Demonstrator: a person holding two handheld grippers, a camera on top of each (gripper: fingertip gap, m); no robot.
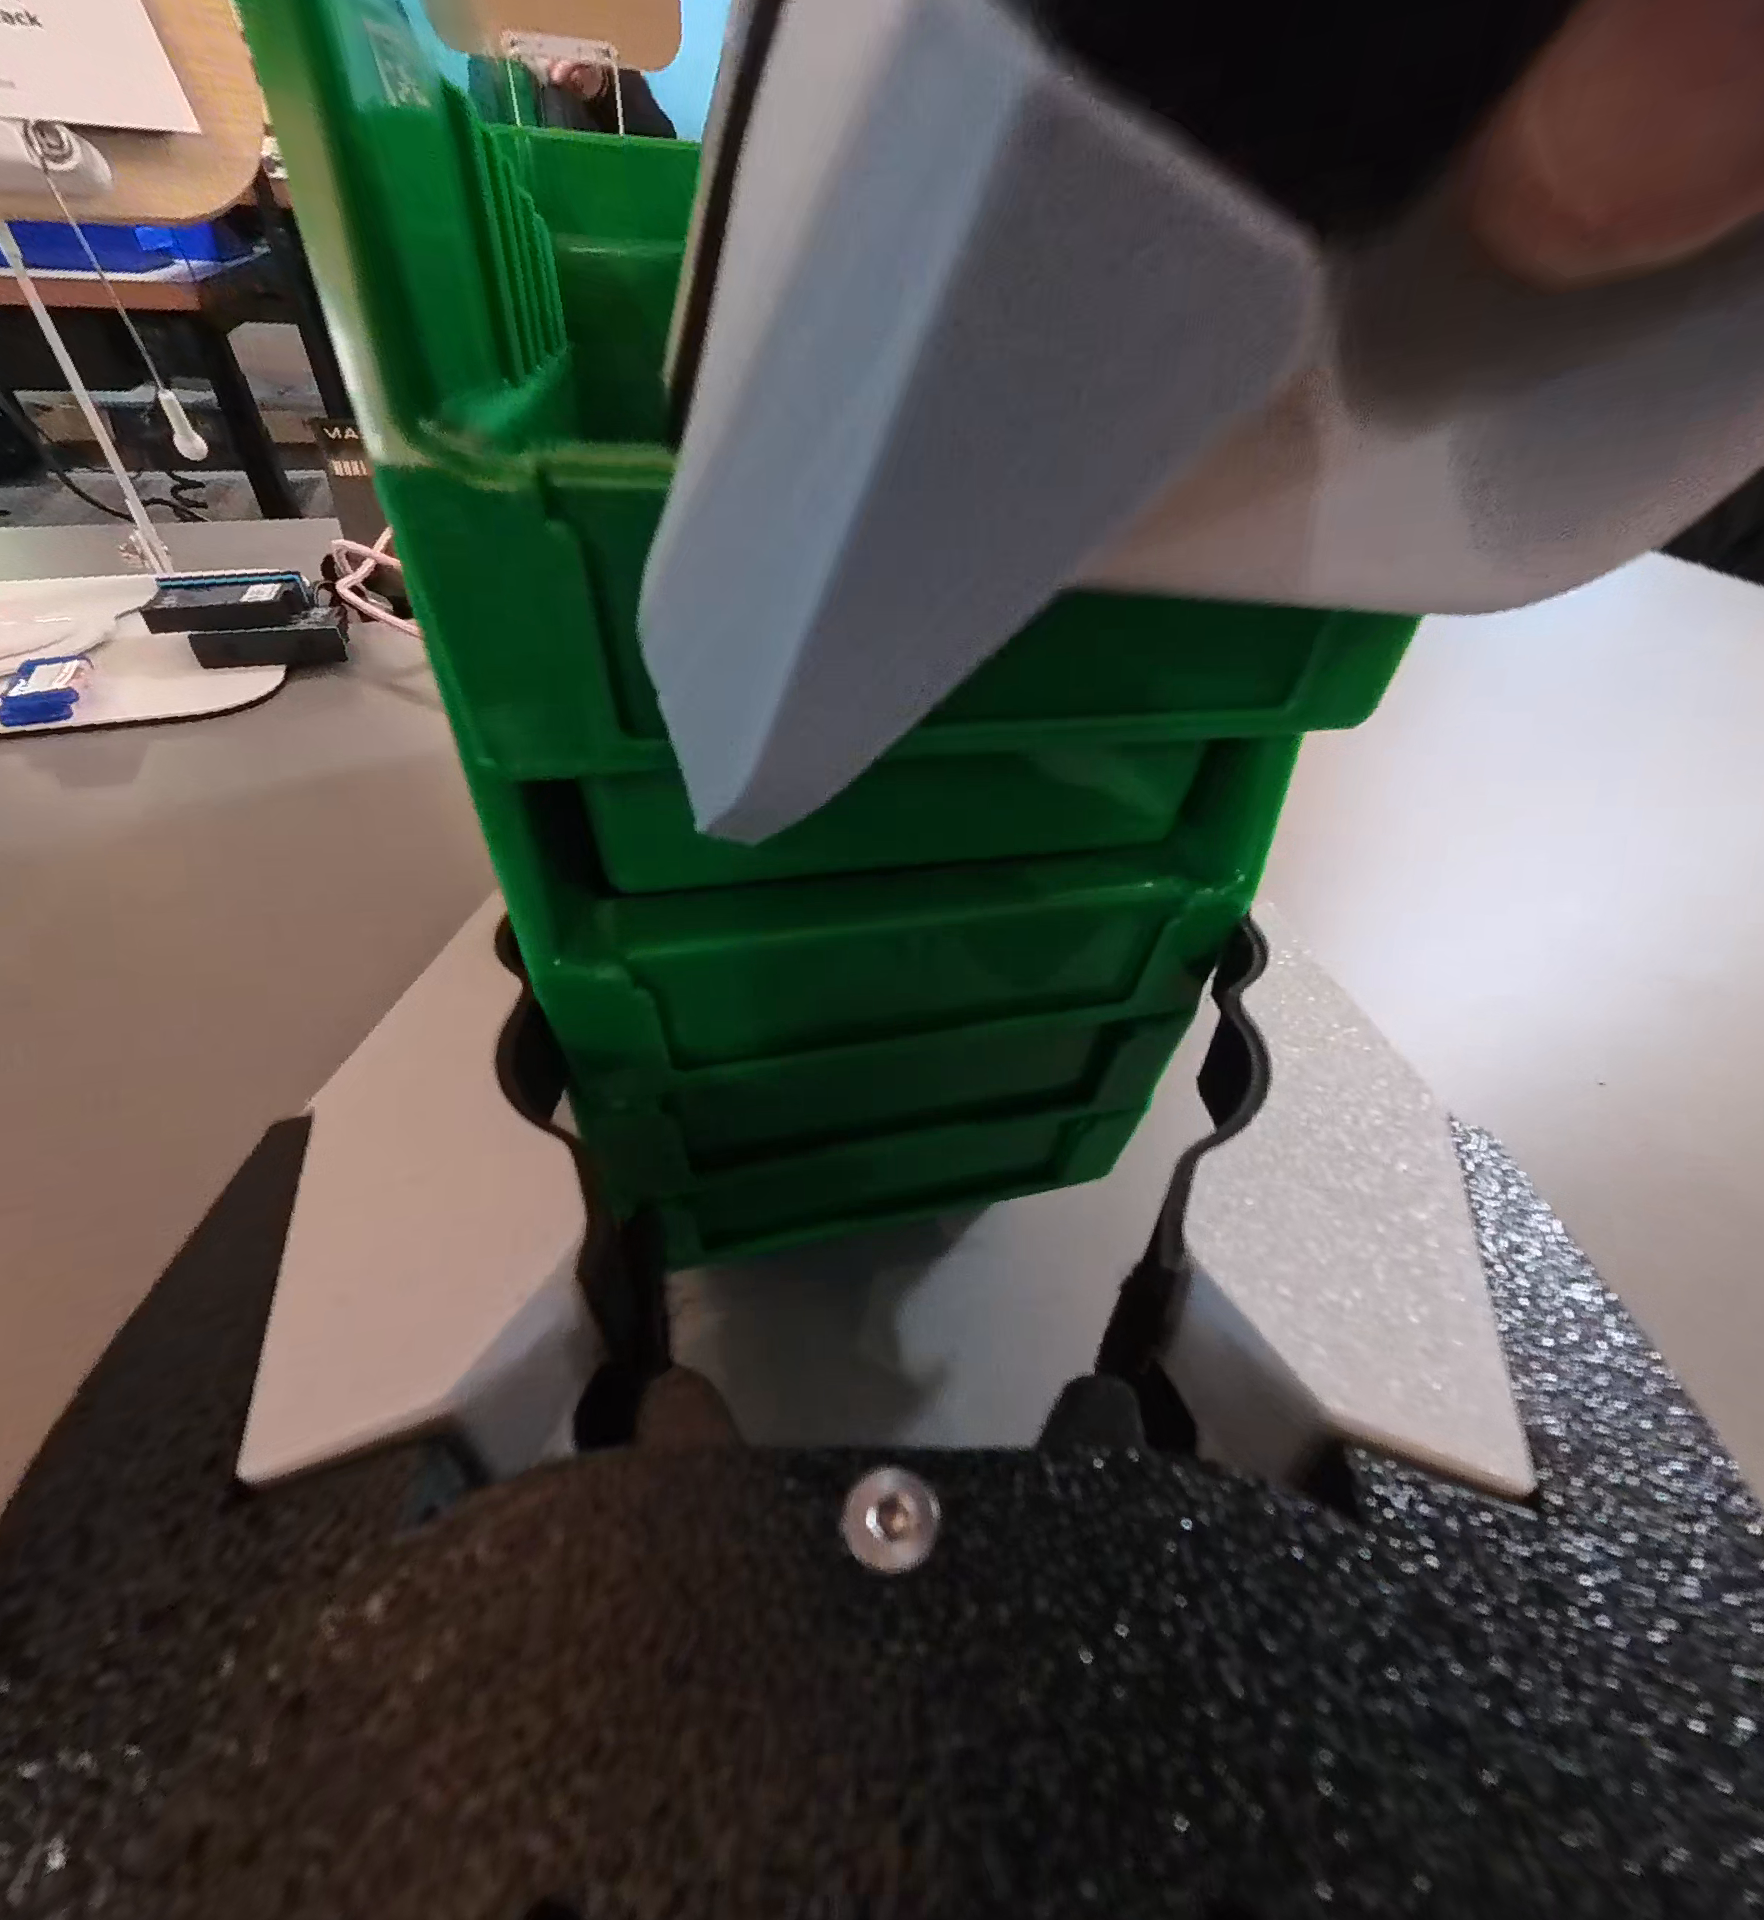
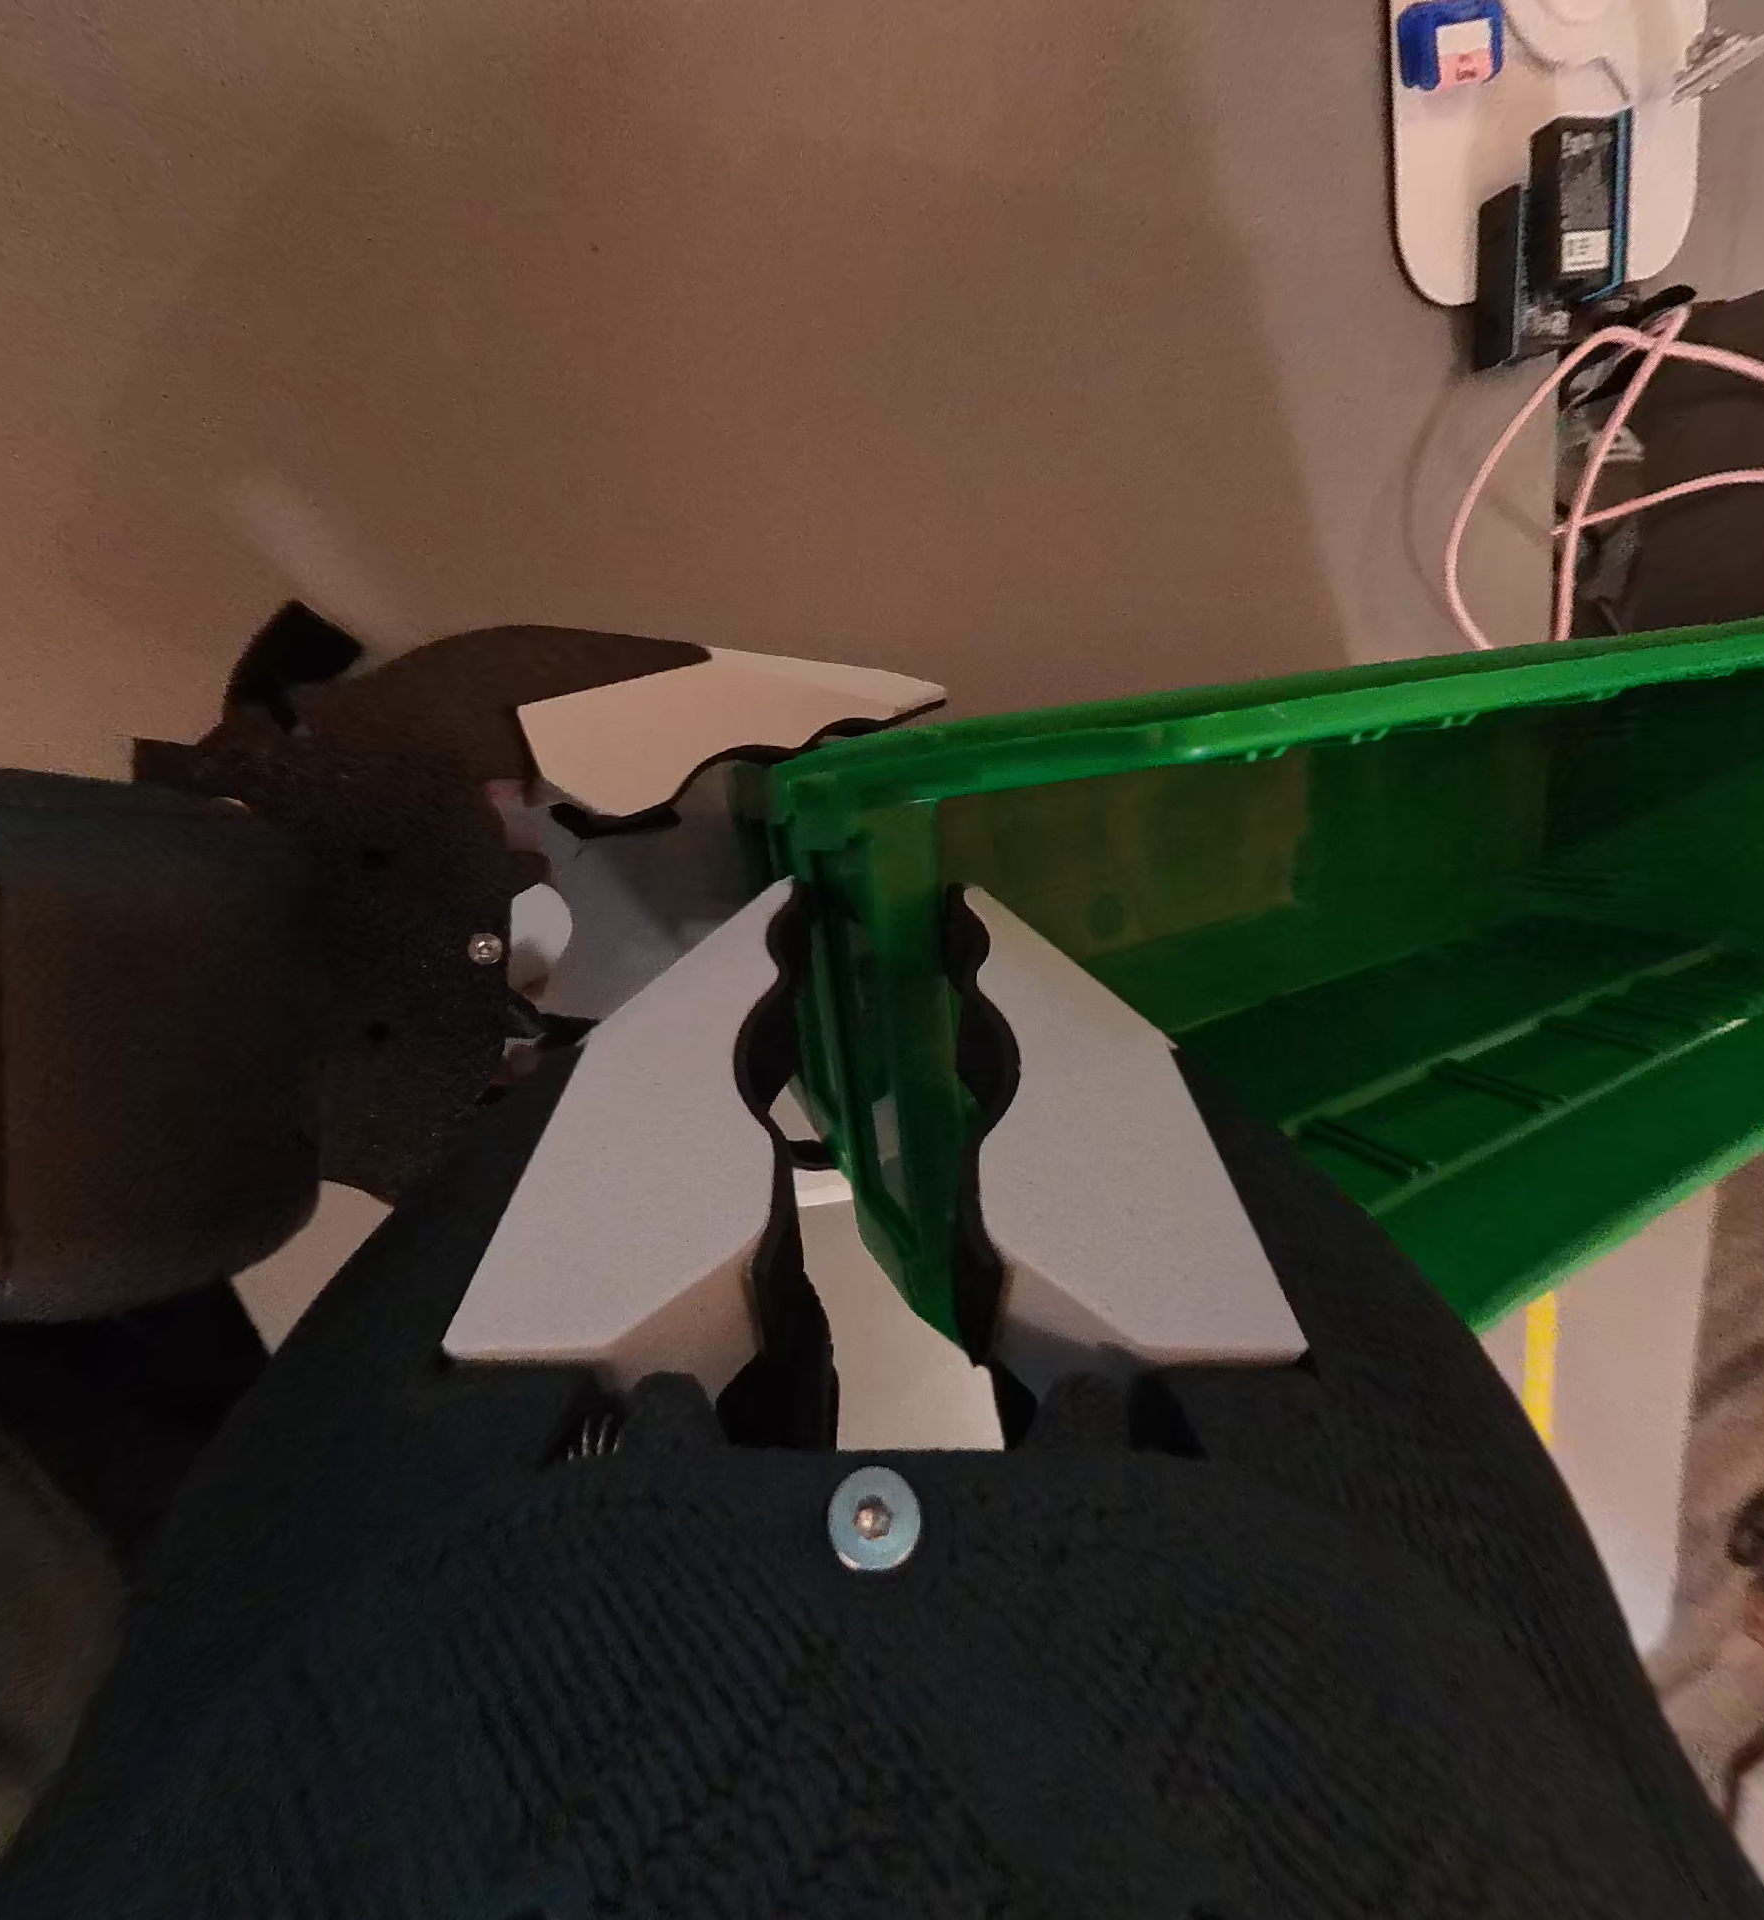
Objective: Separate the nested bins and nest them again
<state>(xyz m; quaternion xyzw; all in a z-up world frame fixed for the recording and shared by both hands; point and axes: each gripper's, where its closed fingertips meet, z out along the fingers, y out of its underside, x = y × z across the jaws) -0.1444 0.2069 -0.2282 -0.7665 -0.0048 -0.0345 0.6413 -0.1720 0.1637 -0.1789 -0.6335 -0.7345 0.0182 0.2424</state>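
A stack of nested green bins (image 1: 888, 1070) stands on the grey table between my left gripper's fingers. My left gripper (image 1: 878, 935) is shut on the stack's lower bins. The top green bin (image 1: 1221, 675) is raised partly out of the stack, so its body shows below its front lip. My right gripper (image 2: 873, 904) is shut on that bin's front wall (image 2: 888, 1039). Its grey finger (image 1: 909, 468) comes down from the upper right over the lip. The bin's open inside (image 2: 1480, 987) shows at the right. A finger of the left gripper (image 2: 712, 717) shows just behind the bin.
A white mat (image 1: 130, 696) at the table's left holds black boxes (image 1: 244, 613) and a small blue item (image 1: 42, 691), with a pink cable (image 2: 1584, 468) beside it. A hand (image 1: 1636, 135) holds the right gripper. Another table with blue bins (image 1: 78, 244) stands behind.
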